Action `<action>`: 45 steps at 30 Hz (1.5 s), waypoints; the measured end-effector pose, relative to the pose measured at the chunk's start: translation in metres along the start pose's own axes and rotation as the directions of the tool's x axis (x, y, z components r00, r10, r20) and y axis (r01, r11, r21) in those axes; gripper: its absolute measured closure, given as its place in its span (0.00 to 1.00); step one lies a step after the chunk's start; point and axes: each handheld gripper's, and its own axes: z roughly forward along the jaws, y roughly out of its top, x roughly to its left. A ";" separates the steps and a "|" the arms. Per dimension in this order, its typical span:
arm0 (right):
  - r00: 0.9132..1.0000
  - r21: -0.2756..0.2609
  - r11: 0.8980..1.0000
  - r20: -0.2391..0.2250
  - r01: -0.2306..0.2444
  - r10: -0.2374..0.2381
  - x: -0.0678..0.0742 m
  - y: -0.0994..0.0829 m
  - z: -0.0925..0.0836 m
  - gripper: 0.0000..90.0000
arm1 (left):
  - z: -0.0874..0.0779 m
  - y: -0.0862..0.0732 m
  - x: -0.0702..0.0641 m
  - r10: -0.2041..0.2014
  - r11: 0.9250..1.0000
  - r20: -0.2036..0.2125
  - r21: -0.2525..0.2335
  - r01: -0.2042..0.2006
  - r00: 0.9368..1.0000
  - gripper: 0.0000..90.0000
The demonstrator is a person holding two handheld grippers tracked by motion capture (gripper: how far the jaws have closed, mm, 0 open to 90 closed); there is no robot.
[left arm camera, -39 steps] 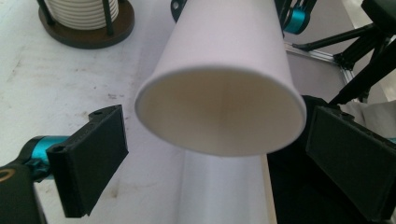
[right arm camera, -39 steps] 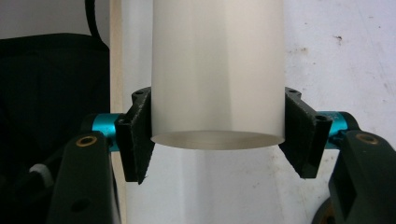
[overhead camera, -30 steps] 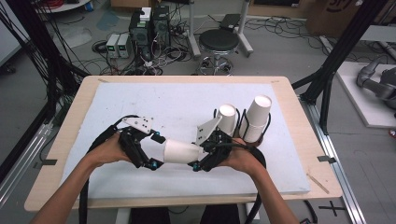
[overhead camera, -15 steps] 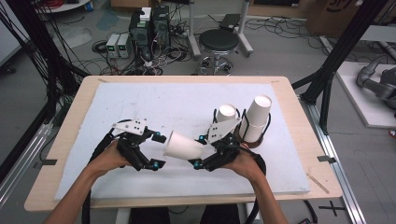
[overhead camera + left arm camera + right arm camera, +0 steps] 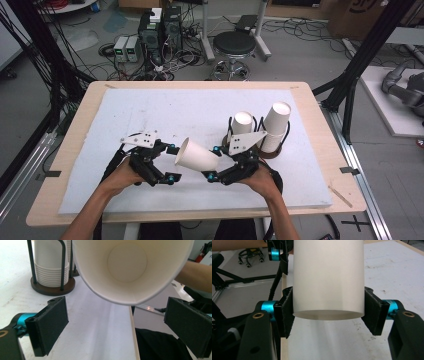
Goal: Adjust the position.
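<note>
The right claw (image 5: 214, 167) clamps a white cup (image 5: 196, 155) by its base, held above the desk (image 5: 150, 107). The left claw (image 5: 172, 163) gapes wide at its mouth, not touching.
</note>
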 end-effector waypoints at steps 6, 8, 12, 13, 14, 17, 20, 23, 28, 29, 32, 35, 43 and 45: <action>1.000 -0.048 0.999 -0.017 -0.022 0.022 0.001 -0.009 0.007 0.40 | 0.003 0.001 -0.002 -0.003 1.000 0.010 -0.016 0.003 1.000 0.06; 0.999 -0.056 0.998 -0.024 -0.032 0.030 0.001 -0.011 0.009 0.40 | 0.003 0.002 -0.002 -0.002 1.000 0.015 -0.017 0.003 1.000 0.06; 0.999 -0.071 0.997 -0.030 -0.042 0.040 0.002 -0.016 0.012 0.40 | 0.005 0.002 -0.002 -0.004 1.000 0.021 -0.028 0.004 1.000 0.06; 0.999 -0.076 0.996 -0.033 -0.045 0.042 0.002 -0.016 0.012 0.40 | 0.005 0.003 -0.002 -0.003 1.000 0.022 -0.031 0.004 1.000 0.06; 0.998 -0.079 0.996 -0.034 -0.047 0.045 0.002 -0.017 0.013 0.40 | 0.006 0.003 -0.002 -0.004 0.999 0.026 -0.035 0.005 1.000 0.06; 0.997 -0.085 0.994 -0.042 -0.062 0.059 0.002 -0.019 0.014 0.40 | 0.008 0.004 -0.002 -0.001 0.999 0.030 -0.043 0.002 1.000 0.06; 0.997 -0.088 0.994 -0.048 -0.063 0.059 0.002 -0.020 0.016 0.40 | 0.010 0.005 -0.003 -0.004 0.999 0.034 -0.052 0.006 0.999 0.06; 0.998 -0.097 0.994 -0.046 -0.052 0.047 0.001 -0.020 0.017 0.40 | 0.012 0.006 -0.003 -0.006 0.998 0.038 -0.060 0.008 0.999 0.06; 0.997 -0.095 0.994 -0.062 -0.059 0.054 0.002 -0.020 0.019 0.40 | 0.015 0.008 -0.003 -0.005 0.998 0.049 -0.063 0.008 0.999 0.06; 0.996 -0.096 0.994 -0.064 -0.061 0.056 0.002 -0.020 0.019 0.40 | 0.016 0.009 -0.003 -0.004 0.998 0.053 -0.069 0.008 0.999 0.06; 0.996 -0.097 0.993 -0.068 -0.061 0.055 0.002 -0.020 0.020 0.40 | 0.017 0.011 -0.003 -0.002 0.997 0.056 -0.082 0.006 0.998 0.06; 0.996 -0.102 0.993 -0.068 -0.058 0.051 0.002 -0.021 0.020 0.40 | 0.019 0.012 -0.003 -0.002 0.997 0.059 -0.081 0.007 0.998 0.06; 0.996 -0.115 0.992 -0.078 -0.053 0.045 0.002 -0.022 0.020 0.40 | 0.021 0.013 -0.002 -0.009 0.996 0.083 -0.085 0.016 0.997 0.09; 0.996 -0.112 0.992 -0.082 -0.054 0.045 0.003 -0.022 0.021 0.40 | 0.021 0.014 -0.002 -0.012 0.996 0.086 -0.087 0.019 0.996 0.10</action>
